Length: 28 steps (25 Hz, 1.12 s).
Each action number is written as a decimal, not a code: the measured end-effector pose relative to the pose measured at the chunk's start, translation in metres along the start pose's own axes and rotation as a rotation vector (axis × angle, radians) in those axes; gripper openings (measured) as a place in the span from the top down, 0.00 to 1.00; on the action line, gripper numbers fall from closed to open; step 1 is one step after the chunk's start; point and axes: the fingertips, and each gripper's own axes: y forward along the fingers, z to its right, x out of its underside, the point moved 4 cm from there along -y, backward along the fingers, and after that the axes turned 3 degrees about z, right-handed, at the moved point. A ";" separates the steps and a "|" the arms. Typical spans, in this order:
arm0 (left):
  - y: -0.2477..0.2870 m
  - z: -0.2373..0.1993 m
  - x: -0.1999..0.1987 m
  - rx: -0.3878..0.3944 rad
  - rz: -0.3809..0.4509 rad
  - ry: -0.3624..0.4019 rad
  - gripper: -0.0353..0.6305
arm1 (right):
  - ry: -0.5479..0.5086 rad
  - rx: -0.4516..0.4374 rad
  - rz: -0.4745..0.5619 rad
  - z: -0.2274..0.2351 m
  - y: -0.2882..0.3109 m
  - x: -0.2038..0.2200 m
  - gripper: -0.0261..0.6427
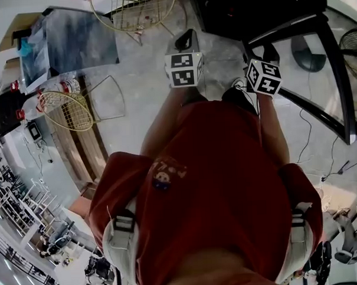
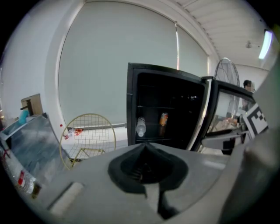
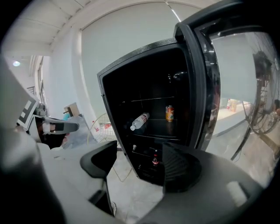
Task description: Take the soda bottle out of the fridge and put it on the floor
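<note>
Inside the open fridge [image 3: 114, 109], on a lower shelf, the soda bottle [image 3: 155, 158] is standing upright. Well short of it, the right gripper [image 3: 139, 153] is hovering with jaws spread wide, gripping nothing; the left gripper [image 2: 146, 151] is showing jaws pressed together, empty.

The fridge [image 3: 114, 100] is black inside and out, and its door [image 3: 197, 78] has a black frame around pale glass. On its shelves, the water bottle [image 3: 140, 121] is clear with a red-and-white label and the can [image 3: 169, 113] is orange. Lower down, the soda bottle [image 3: 155, 158] is dark with a red label. The left gripper [image 2: 145, 146] and the right gripper [image 3: 138, 162] have light grey bodies and black pads. Each carries a white cube [image 1: 183, 69] printed with black square markers. The person's shirt [image 1: 216, 184] is red. The wire basket [image 2: 89, 135] is yellow, the floor [image 1: 143, 81] is mottled grey, and the wall [image 2: 109, 65] is pale grey.
</note>
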 end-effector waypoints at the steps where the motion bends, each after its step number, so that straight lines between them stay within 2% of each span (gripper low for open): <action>1: 0.001 0.006 0.001 -0.014 -0.001 -0.005 0.95 | -0.008 -0.018 -0.006 0.004 0.000 0.001 0.50; 6: 0.002 0.023 0.017 -0.081 -0.030 -0.043 0.95 | -0.050 -0.119 -0.045 0.013 0.003 0.011 0.50; 9: -0.001 0.023 0.023 -0.097 -0.049 -0.035 0.95 | -0.069 -0.149 -0.070 0.010 0.006 0.014 0.50; 16: -0.020 -0.003 0.055 -0.087 -0.070 -0.051 0.95 | -0.111 -0.145 -0.097 -0.024 0.014 0.039 0.50; 20: -0.020 -0.013 0.074 -0.072 -0.088 -0.085 0.95 | -0.095 -0.127 -0.138 -0.033 0.018 0.058 0.50; 28: -0.018 -0.041 0.103 -0.072 -0.089 -0.087 0.95 | -0.092 -0.131 -0.175 -0.059 0.037 0.096 0.50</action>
